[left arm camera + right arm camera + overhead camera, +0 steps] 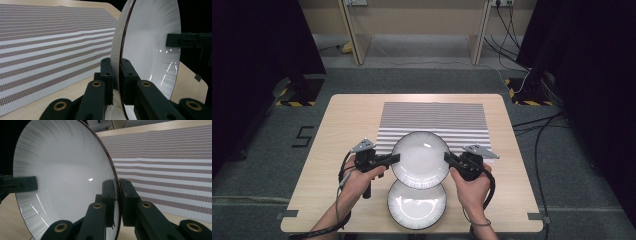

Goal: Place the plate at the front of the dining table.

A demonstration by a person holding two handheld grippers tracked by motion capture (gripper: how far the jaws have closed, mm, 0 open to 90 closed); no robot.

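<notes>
Each tool is clenched on the rim of the upper plate (pixel 420 159): the left tool (pixel 394 159) and right tool (pixel 448 158) pinch opposite edges, which balances it level above the lower plate (pixel 416 205) near the striped mat (pixel 434 117) on the counter (pixel 347 115).

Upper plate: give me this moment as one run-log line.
upper plate: held up, tilted | left gripper: shut on left rim | right gripper: shut on right rim | lower plate: on table

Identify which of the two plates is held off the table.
The far plate, clamped at its rim by the left gripper and right gripper. The near plate lies flat on the table.
</notes>
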